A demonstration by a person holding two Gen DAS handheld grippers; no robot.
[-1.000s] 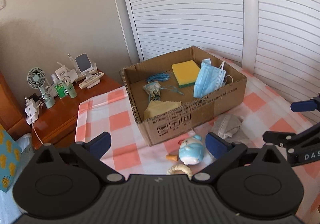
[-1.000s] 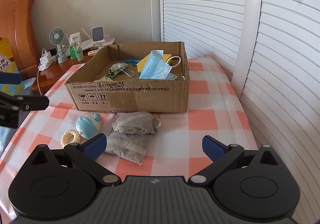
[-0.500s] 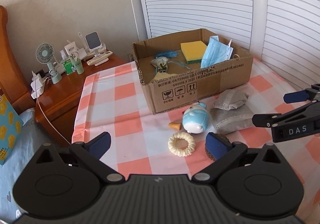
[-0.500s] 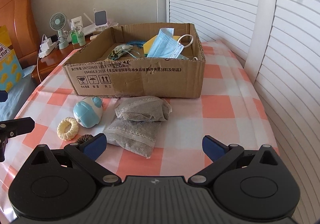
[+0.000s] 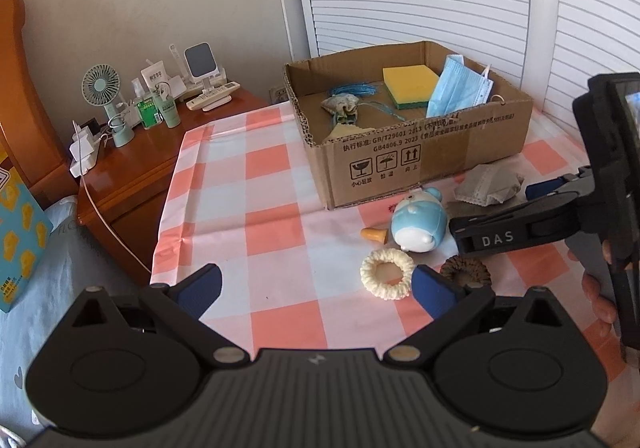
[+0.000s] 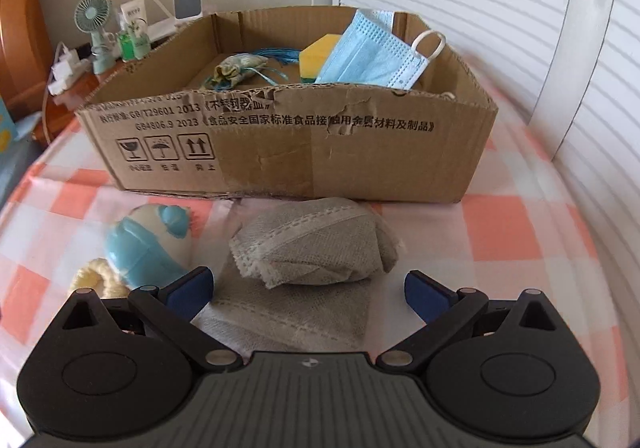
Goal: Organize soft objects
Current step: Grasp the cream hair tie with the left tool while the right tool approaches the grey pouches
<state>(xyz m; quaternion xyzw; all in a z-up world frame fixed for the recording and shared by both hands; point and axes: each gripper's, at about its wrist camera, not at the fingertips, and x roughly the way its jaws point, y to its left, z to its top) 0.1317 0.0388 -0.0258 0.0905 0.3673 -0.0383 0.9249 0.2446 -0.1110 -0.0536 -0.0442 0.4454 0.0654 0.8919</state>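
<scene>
Since a second ago both cameras have dropped closer to the checkered worktop (image 5: 276,183), and the right hand-held gripper (image 6: 308,288) now sits low right over the grey cloth pouches (image 6: 316,248), fingers spread wide apart with nothing between them. Left hand-held gripper (image 5: 316,288) is also wide apart and empty, hovering near the worktop's front edge beside the cream knit ring (image 5: 386,274). Blue plush toy (image 5: 418,224) lies just past the ring, with a brown scrunchie (image 5: 466,272) near it. Cardboard box (image 6: 304,151) stands behind the pouches toward the back edge, holding a yellow sponge (image 5: 410,83), a blue face mask (image 6: 372,55) leaning on its wall, and a small drawstring bag (image 5: 342,105).
</scene>
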